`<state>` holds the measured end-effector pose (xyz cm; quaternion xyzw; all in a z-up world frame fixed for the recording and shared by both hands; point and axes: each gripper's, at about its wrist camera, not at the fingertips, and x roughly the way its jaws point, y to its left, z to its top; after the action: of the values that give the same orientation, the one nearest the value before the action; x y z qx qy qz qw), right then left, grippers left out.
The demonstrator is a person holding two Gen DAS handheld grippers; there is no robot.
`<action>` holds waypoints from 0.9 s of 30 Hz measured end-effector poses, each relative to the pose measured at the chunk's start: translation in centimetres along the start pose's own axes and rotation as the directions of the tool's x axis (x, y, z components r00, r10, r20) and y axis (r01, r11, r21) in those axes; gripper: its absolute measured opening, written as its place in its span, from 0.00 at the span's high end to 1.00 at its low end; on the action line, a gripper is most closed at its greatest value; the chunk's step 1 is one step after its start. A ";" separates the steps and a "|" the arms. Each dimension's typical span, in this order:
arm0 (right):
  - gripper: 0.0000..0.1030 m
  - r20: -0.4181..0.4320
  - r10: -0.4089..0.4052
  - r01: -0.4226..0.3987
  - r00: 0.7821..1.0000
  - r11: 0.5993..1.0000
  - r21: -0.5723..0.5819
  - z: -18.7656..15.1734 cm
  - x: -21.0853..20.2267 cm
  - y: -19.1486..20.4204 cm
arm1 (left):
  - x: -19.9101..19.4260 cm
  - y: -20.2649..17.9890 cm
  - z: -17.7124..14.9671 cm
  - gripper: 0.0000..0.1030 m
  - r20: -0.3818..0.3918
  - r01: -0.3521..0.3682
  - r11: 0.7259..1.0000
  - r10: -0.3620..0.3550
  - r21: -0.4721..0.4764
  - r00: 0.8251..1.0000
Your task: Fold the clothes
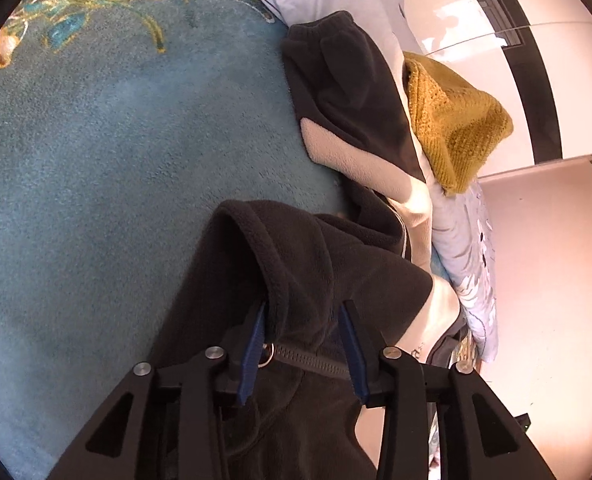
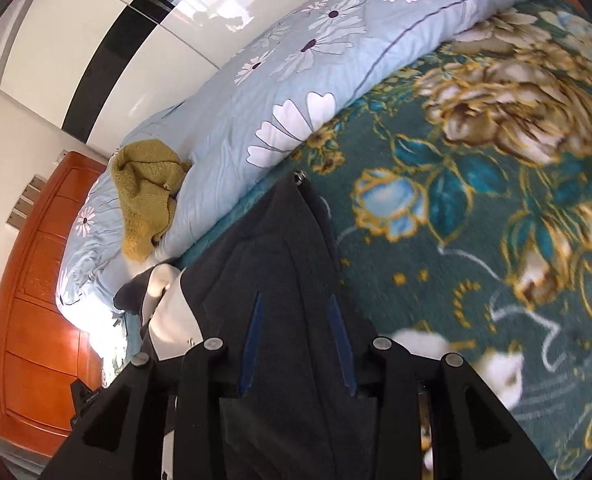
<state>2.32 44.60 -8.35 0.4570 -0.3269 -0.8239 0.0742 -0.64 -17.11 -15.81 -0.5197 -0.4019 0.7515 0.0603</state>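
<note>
No readable text, label, brand or number is showing in either view. A faint dark marking is sitting on the pale panel of the fleece jacket (image 1: 418,346) at four o'clock, too small to read.

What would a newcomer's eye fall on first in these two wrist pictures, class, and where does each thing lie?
The black fleece garment comes first: it lies on the teal floral blanket, running up between both grippers' blue fingers. Next is the mustard knitted sweater, crumpled on the pale blue daisy quilt beyond it. An orange wooden cabinet glows at the right wrist view's left edge.
</note>
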 end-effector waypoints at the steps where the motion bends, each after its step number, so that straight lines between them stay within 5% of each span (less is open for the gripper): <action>1: 0.65 0.005 -0.001 0.001 1.000 1.000 0.021 -1.4 -1.0 -0.6 | -0.4 -0.3 -0.5 0.54 0.000 -0.006 1.000 0.006 0.020 1.000; 8: 0.54 0.034 0.019 -0.026 0.999 0.976 0.218 -11.2 -6.3 -4.6 | -3.9 -0.1 -4.6 0.49 -0.026 -0.052 0.992 0.056 0.116 0.998; 13: 0.53 0.043 0.096 -0.105 0.994 0.907 0.407 -16.3 -6.9 -7.4 | -4.4 2.1 -8.5 0.48 -0.116 -0.077 0.989 0.092 0.122 0.989; 20: 0.48 0.059 0.184 -0.187 0.981 0.838 0.512 -17.8 -5.8 -6.3 | -3.7 4.3 -12.6 0.47 -0.237 -0.020 0.998 0.035 0.066 0.971; 27: 0.48 0.054 0.252 -0.244 0.966 0.822 0.515 -19.2 -5.3 -4.0 | -3.7 1.2 -14.1 0.41 -0.218 -0.070 0.971 0.122 0.229 0.968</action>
<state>21.46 40.90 -14.15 0.4205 -0.5920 -0.6852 0.0579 13.13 -12.12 -15.86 -0.6125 -0.2811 0.7279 0.1268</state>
